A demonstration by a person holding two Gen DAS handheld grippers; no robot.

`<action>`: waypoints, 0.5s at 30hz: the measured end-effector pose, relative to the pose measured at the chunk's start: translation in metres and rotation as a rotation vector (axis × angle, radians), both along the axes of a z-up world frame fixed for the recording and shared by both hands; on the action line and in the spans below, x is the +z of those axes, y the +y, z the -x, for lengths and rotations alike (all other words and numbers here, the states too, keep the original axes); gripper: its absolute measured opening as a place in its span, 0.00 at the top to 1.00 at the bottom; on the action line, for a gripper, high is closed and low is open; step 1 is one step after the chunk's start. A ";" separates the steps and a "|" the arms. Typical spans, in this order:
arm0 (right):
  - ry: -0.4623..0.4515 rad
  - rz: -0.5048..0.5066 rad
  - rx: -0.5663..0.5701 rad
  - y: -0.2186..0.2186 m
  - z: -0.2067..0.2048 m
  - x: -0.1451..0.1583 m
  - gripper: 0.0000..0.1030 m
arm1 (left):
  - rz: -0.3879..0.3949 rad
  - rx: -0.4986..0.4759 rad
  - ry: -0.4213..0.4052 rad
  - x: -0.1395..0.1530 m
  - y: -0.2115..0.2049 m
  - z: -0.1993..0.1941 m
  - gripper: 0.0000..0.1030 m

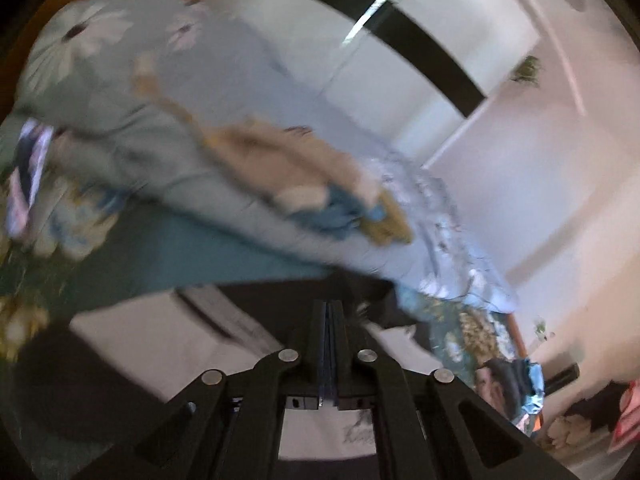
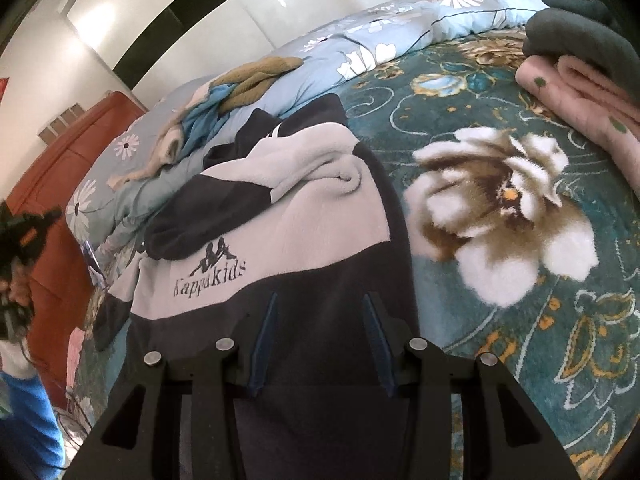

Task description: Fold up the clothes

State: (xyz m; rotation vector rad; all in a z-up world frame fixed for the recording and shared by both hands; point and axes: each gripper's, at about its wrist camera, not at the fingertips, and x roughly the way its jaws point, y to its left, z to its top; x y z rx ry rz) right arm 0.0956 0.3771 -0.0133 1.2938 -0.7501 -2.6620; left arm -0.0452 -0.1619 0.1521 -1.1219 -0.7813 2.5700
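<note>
L gripper (image 1: 330, 312): jaws pressed together, nothing seen between; view blurred.
R gripper (image 2: 320, 312): jaws wide apart, over navy/grey sweatshirt (image 2: 280, 232) on floral blanket (image 2: 520, 280).

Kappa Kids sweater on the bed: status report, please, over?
Left tongs shut, nothing visibly held. Right tongs open, over the sweater, which lies rumpled, not yet folded. Folded pink blanket off to the side, not in the way.

Open floral bed blanket (image 2: 500, 208) right of the sweatshirt (image 2: 280, 240); stacked folded blankets (image 2: 576, 92) block the far right, a rumpled quilt (image 2: 360, 40), apparently, behind.
</note>
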 end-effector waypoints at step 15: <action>-0.024 -0.001 0.050 -0.026 0.000 -0.008 0.56 | 0.010 0.630 -0.273 -0.143 -0.164 -0.142 0.40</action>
